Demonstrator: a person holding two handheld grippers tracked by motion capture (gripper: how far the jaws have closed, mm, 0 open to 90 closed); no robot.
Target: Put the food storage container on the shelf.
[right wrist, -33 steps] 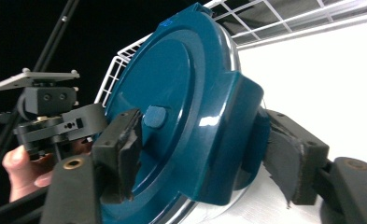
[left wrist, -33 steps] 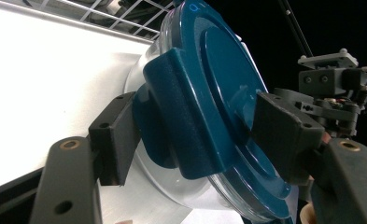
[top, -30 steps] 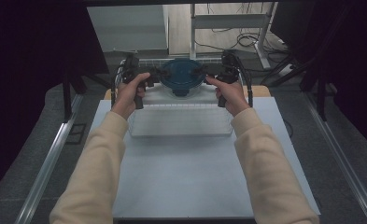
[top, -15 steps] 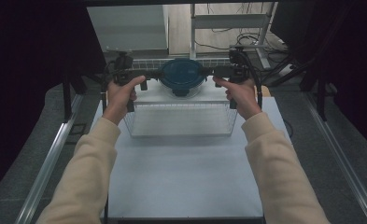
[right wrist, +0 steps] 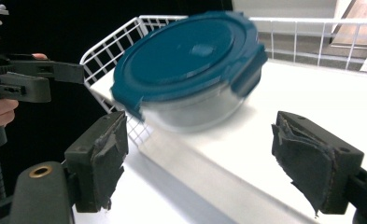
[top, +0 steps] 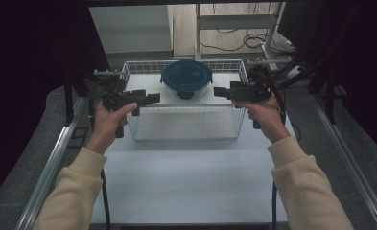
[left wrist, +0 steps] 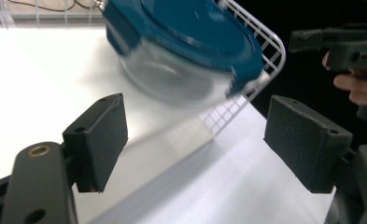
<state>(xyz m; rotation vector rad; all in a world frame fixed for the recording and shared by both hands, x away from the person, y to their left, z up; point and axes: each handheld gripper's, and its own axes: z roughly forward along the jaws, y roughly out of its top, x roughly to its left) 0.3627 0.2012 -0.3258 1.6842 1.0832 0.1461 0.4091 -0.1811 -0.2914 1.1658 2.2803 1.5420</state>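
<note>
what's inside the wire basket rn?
Inside the white wire basket: one round glass container with a blue clip-on lid, toward the far side. The rest of the basket floor looks bare. The lid covers the top; through the blurred glass wall I can't tell contents.

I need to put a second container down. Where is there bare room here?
The widest free patch is the white table between the wire basket and the person's sleeves. Inside the basket, the near half is bare; the far half holds the blue-lidded glass container. The left gripper and right gripper crowd the basket's sides.
</note>
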